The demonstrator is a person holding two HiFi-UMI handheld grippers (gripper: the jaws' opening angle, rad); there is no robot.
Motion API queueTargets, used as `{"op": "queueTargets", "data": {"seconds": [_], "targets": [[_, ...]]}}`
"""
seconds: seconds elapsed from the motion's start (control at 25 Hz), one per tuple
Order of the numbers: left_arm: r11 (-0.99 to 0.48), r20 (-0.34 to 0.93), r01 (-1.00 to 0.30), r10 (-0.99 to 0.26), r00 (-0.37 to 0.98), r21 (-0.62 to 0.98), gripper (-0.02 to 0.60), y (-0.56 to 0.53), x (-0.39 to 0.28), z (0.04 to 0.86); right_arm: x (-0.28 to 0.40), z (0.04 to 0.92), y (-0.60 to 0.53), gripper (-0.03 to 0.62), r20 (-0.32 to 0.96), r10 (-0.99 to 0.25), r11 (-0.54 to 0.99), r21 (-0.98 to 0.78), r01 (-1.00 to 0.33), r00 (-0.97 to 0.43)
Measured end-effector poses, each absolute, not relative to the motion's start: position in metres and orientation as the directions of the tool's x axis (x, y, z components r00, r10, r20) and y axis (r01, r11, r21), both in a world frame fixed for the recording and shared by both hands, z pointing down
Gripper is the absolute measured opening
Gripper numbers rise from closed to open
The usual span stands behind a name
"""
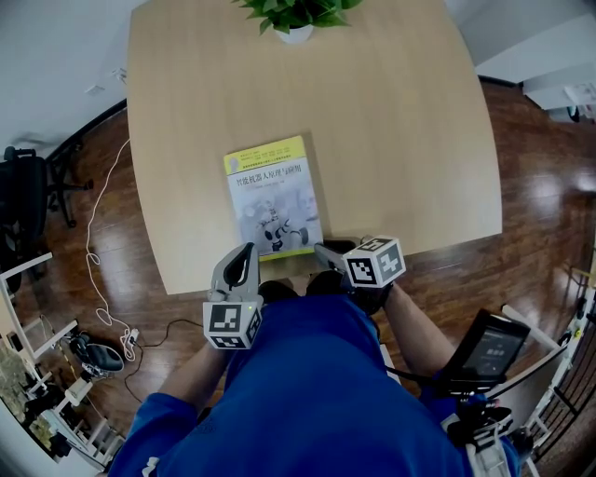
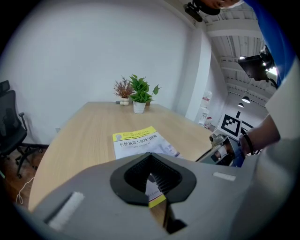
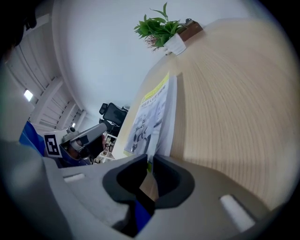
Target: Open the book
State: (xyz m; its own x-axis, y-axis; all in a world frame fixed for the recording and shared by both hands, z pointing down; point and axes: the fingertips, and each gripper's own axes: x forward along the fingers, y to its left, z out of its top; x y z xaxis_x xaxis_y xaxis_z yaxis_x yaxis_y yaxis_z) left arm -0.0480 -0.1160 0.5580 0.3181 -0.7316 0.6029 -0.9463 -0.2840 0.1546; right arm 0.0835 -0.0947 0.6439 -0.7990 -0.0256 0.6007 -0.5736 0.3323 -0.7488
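A closed book (image 1: 271, 197) with a yellow and white cover lies flat on the wooden table (image 1: 400, 140), its lower edge at the table's near edge. My left gripper (image 1: 248, 250) hovers just off the book's near left corner, jaws together and holding nothing. My right gripper (image 1: 321, 249) sits at the near right corner, also holding nothing. In the left gripper view the book (image 2: 138, 140) lies just beyond the closed tips (image 2: 151, 156). In the right gripper view the book (image 3: 152, 112) runs away from the tips (image 3: 150, 159), which show only a thin slit.
A potted green plant (image 1: 296, 20) stands at the table's far edge. Left of the table are a black office chair (image 1: 26, 200) and a white cable (image 1: 98, 265) on the wooden floor. A dark tablet-like device (image 1: 491, 349) sits at the lower right.
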Motion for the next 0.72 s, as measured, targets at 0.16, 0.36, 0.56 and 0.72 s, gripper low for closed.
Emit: {"op": "queueTargets", "data": {"seconds": [0.16,0.36,0.56,0.72], "targets": [[-0.283,0.601,-0.947,-0.734,0.316,0.154,0.008,-0.116,-0.05,0.557,0.087,0.643,-0.094,0.038,0.627,-0.039,0.341,-0.724,-0.6,-0.778],[-0.284,0.602,-0.946,-0.733,0.318,0.155,0.006,-0.115,-0.051,0.558,0.086,0.642,-0.094,0.038,0.632,-0.047,0.34,-0.718,-0.607,-0.774],[-0.288,0.598,-0.945,-0.735,0.32,0.152,0.007,-0.114,-0.052,0.556,0.082,0.632,-0.093,0.017,0.631,-0.061,0.362,-0.708,-0.606,-0.774],[-0.284,0.599,-0.948,-0.738,0.312,0.144,0.007,-0.114,-0.059,0.555,0.071,0.614,-0.09,0.008,0.619,-0.069,0.422,-0.693,-0.585,-0.783]]}}
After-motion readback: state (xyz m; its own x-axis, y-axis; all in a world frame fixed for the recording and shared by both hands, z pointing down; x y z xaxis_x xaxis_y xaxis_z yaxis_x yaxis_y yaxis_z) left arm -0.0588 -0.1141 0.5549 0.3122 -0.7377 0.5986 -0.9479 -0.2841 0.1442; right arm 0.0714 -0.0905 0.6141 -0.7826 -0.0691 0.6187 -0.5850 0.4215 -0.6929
